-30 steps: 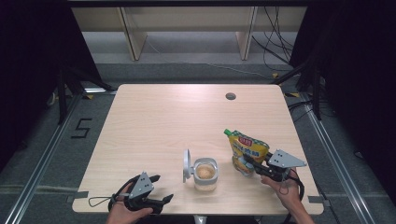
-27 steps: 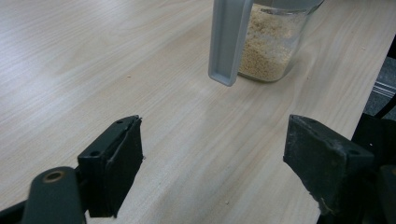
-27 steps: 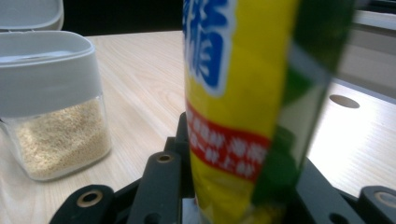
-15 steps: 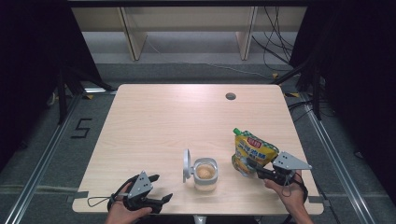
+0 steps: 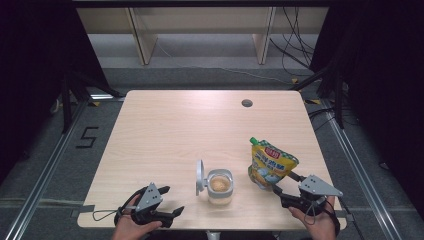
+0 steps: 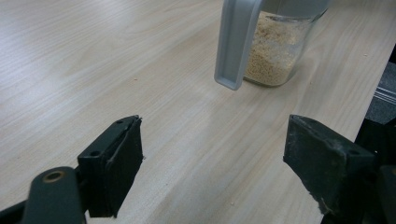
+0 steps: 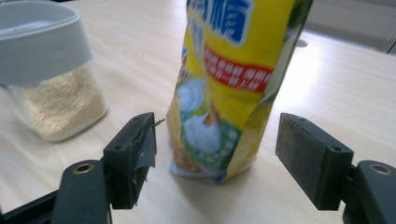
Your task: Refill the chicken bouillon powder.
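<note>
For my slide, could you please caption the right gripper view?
Right gripper, jaws open, frames the upright yellow pouch beside the grain-filled jar.

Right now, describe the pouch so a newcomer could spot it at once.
On the wooden table, look near the front right corner, just ahead of the open right gripper. The pouch stands upright there, right of the clear jar of grains. It alone is yellow, printed, with a green cap.

light: bright tabletop, dark surround | blur: right gripper view soft | shadows: faint
</note>
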Demonstrator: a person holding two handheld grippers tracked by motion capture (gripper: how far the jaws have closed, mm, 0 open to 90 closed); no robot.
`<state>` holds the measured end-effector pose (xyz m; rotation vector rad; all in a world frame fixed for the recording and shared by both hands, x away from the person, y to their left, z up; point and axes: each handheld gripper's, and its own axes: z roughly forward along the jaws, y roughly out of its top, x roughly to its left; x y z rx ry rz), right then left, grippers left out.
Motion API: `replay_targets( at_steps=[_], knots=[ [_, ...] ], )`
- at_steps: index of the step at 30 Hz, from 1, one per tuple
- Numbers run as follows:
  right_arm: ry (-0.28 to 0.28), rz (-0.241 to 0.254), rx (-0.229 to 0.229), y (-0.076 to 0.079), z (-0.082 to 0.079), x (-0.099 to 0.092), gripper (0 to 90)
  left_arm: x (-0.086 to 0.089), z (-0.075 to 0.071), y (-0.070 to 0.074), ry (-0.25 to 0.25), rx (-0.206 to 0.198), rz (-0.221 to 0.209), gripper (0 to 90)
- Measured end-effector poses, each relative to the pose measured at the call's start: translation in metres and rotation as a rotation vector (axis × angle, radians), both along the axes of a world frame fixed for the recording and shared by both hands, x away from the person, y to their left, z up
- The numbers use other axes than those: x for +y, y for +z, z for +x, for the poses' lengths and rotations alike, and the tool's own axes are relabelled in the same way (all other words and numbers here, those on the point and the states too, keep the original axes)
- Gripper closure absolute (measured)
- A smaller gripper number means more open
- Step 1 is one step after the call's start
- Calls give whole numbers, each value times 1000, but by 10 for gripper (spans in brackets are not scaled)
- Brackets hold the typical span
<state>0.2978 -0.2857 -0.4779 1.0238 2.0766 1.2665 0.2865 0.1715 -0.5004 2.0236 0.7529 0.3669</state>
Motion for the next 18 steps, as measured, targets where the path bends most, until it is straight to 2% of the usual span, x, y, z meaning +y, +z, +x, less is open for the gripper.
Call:
replay_targets(
  at_steps=[3, 6, 7, 9, 10, 12, 14, 15, 16, 17, 18],
  knots=[
    [2, 0, 10, -1, -2, 1, 273, 0, 2, 0, -8, -18, 9, 190],
    [-3, -13, 35, -2, -6, 1, 248, 0, 1, 0, 5, 1, 2, 190],
    [2, -26, 39, -3, -6, 0, 245, 0, 1, 0, 8, 2, 3, 190],
    [5, -30, 53, -4, -7, -1, 232, 1, 3, 1, -7, -17, 32, 190],
    [1, -26, 62, -4, -9, -1, 236, 1, 2, 0, -5, -13, 21, 190],
    [12, -51, 23, -4, -10, -2, 245, -1, 0, -1, 14, 1, 8, 190],
    [16, -57, 38, -3, -13, -1, 242, -1, 1, -1, 3, 0, 13, 190],
    [12, -47, 61, -3, -15, 0, 240, -2, 0, -1, 13, -3, 0, 190],
    [16, -69, 47, -4, -16, -1, 239, -2, 1, -1, 7, -8, 5, 190],
    [18, -70, 69, -5, -18, 0, 237, -1, 2, 0, -9, -14, 10, 190],
    [21, -87, 52, -5, -19, 0, 234, -1, 2, 0, -8, -14, 9, 190]
  ],
)
